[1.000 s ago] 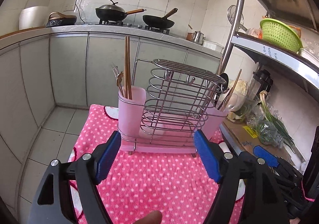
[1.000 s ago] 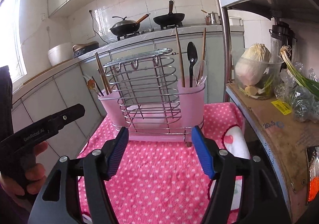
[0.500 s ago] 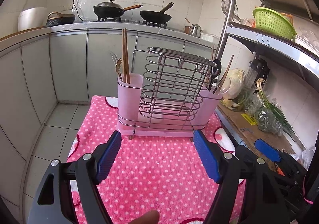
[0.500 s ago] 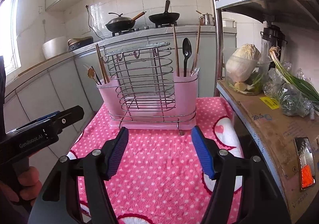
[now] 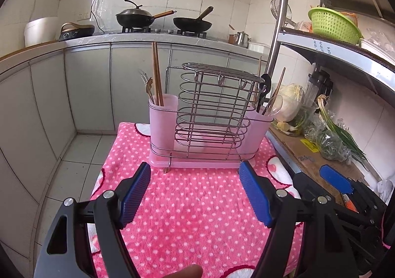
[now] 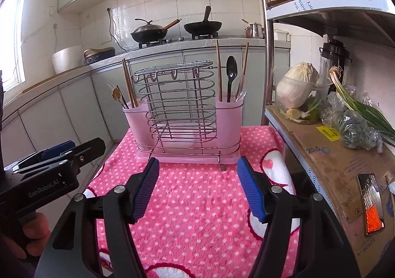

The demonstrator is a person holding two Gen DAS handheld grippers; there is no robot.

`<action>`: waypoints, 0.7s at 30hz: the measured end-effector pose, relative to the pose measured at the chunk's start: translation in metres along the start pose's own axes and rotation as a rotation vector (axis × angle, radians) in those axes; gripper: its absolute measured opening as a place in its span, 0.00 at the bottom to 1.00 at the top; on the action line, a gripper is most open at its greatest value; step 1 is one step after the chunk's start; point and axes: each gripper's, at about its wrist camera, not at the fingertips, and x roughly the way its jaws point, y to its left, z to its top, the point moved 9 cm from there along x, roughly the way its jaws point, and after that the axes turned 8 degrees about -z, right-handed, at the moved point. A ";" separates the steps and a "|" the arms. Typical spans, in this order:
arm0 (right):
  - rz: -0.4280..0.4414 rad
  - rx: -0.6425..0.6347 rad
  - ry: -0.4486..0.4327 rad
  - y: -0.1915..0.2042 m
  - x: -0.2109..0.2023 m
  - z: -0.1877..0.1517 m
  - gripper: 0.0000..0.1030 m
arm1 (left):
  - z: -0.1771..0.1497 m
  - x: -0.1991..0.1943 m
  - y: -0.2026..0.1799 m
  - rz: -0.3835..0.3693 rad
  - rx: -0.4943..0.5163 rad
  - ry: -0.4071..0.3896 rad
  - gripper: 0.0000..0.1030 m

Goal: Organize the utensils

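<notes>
Presently observed: utensil rack (image 5: 209,127) standing upright at far end of pink polka-dot cloth (image 5: 192,208), a wire cage between two pink plastic cups on a pink drip base. Left cup (image 5: 163,122) holding a pair of wooden chopsticks (image 5: 156,73) plus several smaller metal utensils beside them, details too small to tell. Right cup (image 6: 228,119) holding a black spoon (image 6: 231,73) bowl-up, two single wooden sticks either side of it, and a clear ladle-like piece leaning at the rim. Wire cage centre empty. Left gripper (image 5: 195,191) low over near half of cloth, blue pads spread wide, nothing between them, clear of the rack. Right gripper (image 6: 197,186) likewise low over cloth, pads wide apart, nothing held, tips just short of the rack's base. Left gripper also visible at left edge of right wrist view, a hand (image 6: 34,236) wrapped round its grip. Fingertip intruding at bottom edge of left wrist view. Surroundings noted: grey counter behind with lidded wok (image 5: 134,17) and open frying pan (image 5: 192,23) on burners; metal shelving to right carrying a green basket (image 5: 330,24); lower shelf lined with cardboard, bearing a cabbage (image 6: 296,85) in a clear tub and bagged green onions (image 6: 358,107).
</notes>
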 end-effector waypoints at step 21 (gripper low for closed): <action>-0.021 -0.027 0.007 0.007 0.001 -0.002 0.64 | -0.001 -0.002 0.005 0.003 -0.006 0.001 0.68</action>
